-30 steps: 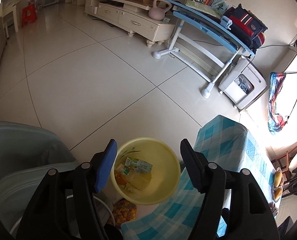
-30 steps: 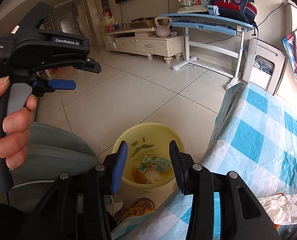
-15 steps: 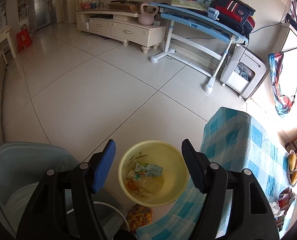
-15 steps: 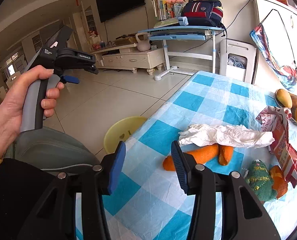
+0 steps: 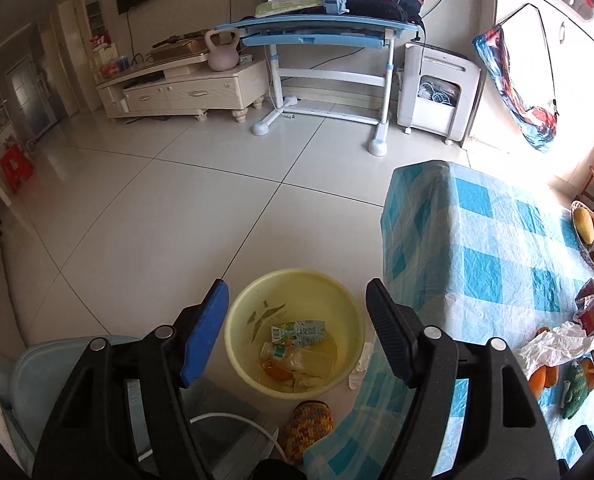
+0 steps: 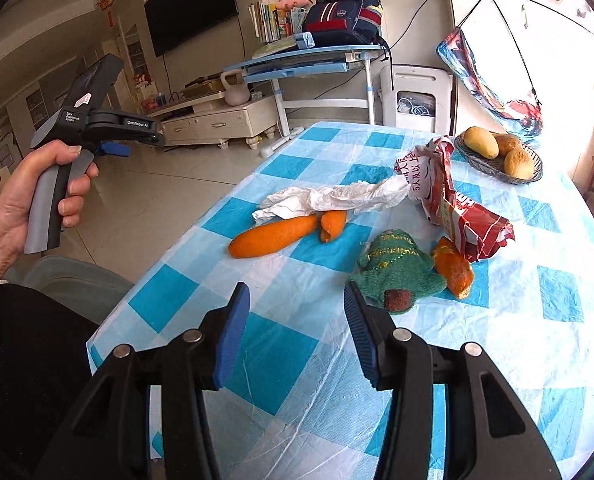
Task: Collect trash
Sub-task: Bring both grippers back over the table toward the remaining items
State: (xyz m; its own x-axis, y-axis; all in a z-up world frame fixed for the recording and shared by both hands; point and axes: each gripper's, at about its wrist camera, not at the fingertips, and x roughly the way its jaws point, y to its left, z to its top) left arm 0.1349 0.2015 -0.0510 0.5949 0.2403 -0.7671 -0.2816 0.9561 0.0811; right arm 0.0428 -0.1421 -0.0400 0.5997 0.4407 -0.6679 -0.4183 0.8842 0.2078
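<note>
Beyond the empty, parted right gripper, orange peel litters a checked tablecloth; only the open left gripper frames the floor's yellow basin.

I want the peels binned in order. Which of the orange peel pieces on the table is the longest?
The long orange peel at the left, partly under the crumpled white tissue. The short piece beside it and the one by the green knitted toy are stubbier.
</note>
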